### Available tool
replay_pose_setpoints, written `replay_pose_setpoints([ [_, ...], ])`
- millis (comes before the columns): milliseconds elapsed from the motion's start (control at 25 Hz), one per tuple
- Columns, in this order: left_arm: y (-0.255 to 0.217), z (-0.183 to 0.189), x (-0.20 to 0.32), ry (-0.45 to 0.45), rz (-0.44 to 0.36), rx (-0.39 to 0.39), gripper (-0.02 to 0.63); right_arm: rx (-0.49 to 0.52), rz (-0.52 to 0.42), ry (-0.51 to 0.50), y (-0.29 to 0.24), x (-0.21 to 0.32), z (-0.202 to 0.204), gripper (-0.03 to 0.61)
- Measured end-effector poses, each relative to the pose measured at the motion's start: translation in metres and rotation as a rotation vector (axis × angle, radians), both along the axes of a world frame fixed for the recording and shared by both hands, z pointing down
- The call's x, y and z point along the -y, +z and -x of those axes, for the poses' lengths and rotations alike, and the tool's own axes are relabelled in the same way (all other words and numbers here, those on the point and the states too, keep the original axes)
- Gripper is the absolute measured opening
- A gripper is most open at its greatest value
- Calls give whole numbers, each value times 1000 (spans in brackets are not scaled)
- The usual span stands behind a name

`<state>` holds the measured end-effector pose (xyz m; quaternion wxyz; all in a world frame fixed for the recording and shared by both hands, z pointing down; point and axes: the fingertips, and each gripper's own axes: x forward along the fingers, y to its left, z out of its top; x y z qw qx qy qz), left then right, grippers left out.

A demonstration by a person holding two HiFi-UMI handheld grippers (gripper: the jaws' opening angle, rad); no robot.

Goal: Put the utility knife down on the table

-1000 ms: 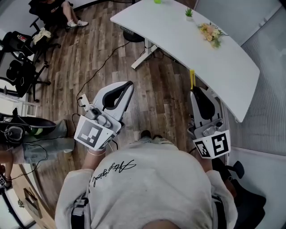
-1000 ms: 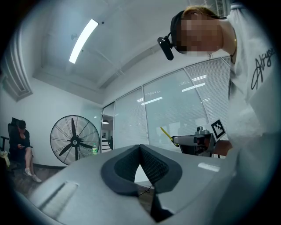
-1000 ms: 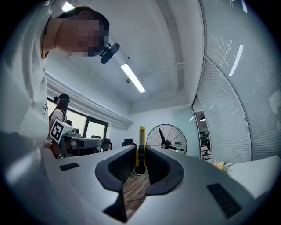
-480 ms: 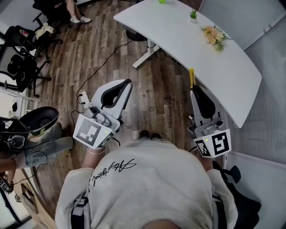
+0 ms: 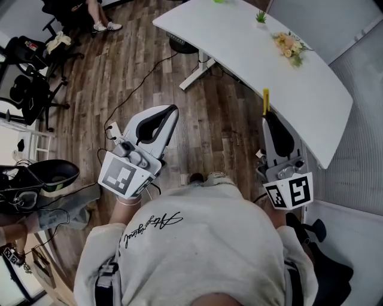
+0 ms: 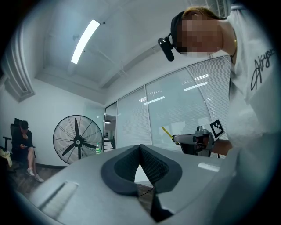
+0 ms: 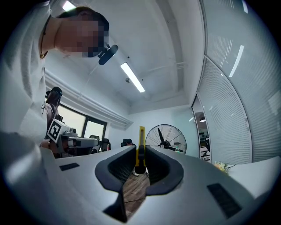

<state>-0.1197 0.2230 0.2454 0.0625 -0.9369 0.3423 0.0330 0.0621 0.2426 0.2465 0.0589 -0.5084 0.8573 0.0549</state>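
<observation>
Right gripper (image 7: pixel 139 151): jaws pinch the knife (image 7: pixel 141 140). In the right gripper view both dark pads press on the yellow body from either side. The knife stands on edge between them, its black slider inside the pads and its yellow end sticking out past the jaw tips.

Knife position: held in the air, not lying on the table (image 5: pixel 287 77). In the head view its free end overlaps the table's near edge, while the gripper body behind it hangs over the wood floor (image 5: pixel 209 119). Whether the knife touches the tabletop cannot be told from that view.

Left gripper (image 6: pixel 140 147): jaws pressed together, pads meeting at the tip, nothing between them. In the head view it is held over the floor, well apart from the table and from the right gripper, pointing roughly the same way.

Table: white, curved top. Flowers (image 5: pixel 288 43) and a small plant (image 5: pixel 261 17) stand toward its far end, well apart from the knife. The stretch of top nearest the knife is bare.

Surroundings: a large fan (image 6: pixel 77 141) stands in the background of both gripper views. Black chairs (image 5: pixel 27 89) stand to the left, a cable (image 5: pixel 134 89) runs across the floor, and a seated person (image 6: pixel 24 147) is at the far left.
</observation>
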Motion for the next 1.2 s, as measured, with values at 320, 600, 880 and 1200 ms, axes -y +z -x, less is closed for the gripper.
replay_pose_setpoints([
  [320,3,2,14,16,5,-3,-2,-6,4,21,2,11,1,66],
  [600,14,0,43,9,16,5,-3,-1,4,37,10,44,-12,66],
  [880,19,-7,98,-20,5,2,-2,-6,-5,6,16,105,-20,66],
  [1200,9,-34,195,-48,-12,1,-2,-8,-21,-39,5,205,-40,66],
])
